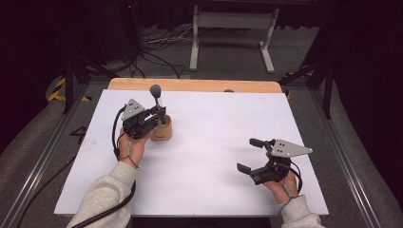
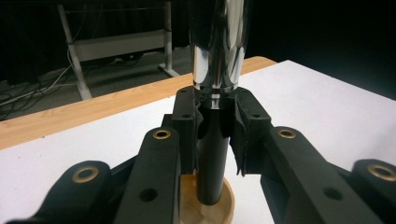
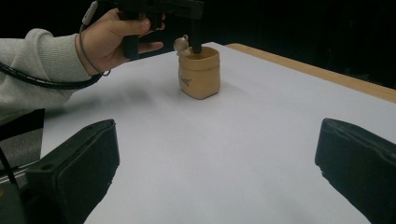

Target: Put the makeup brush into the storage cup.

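Note:
A tan cup [image 1: 161, 131] stands on the white tabletop [image 1: 214, 156] at the left. A brush-like tool [image 1: 156, 91] with a grey round head, chrome collar and black handle stands upright in it. My left gripper [image 1: 160, 113] is shut on the black handle [image 2: 212, 154] just below the chrome collar [image 2: 217, 51], above the cup's rim [image 2: 227, 205]. My right gripper [image 1: 247, 154] rests open and empty low over the table at the right, well apart from the cup [image 3: 199, 74], its jaws wide in the right gripper view [image 3: 217, 177]. A small pale figure sits on the cup's rim.
A wooden strip [image 1: 195, 85] runs along the table's far edge. Behind it on the floor stand a white metal frame [image 1: 233, 28] and loose cables [image 1: 157, 52]. Metal rails flank the table. White surface stretches between the two grippers.

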Tool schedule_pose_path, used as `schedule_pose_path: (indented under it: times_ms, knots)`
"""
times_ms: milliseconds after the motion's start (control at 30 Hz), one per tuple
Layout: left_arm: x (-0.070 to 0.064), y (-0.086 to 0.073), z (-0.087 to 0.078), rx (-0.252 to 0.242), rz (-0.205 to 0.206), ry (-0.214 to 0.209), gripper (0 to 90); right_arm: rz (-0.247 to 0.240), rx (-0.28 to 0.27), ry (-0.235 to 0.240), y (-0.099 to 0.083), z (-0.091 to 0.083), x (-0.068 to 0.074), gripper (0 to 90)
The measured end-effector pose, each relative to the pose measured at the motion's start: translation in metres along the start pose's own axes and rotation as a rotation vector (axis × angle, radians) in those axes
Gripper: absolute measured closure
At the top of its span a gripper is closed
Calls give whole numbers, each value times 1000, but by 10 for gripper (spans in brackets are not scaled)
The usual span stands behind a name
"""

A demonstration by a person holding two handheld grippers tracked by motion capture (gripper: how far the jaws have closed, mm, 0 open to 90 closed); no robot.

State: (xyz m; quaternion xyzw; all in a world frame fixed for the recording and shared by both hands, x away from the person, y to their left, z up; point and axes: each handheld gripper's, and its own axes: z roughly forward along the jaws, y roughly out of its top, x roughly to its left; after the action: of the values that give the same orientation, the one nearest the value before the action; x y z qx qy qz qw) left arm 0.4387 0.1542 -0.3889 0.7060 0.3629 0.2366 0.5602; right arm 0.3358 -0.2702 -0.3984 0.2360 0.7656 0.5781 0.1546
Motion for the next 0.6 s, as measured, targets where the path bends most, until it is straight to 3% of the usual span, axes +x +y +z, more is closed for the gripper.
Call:
schedule_pose_path:
  times_ms: [433, 600]
  knots:
    - [2, -9, 5, 1, 6, 24, 737, -3, -2, 8, 0, 1, 1, 1]
    - [2, -14, 6, -3, 53, 28, 736, 0, 1, 13, -1, 1, 1, 1]
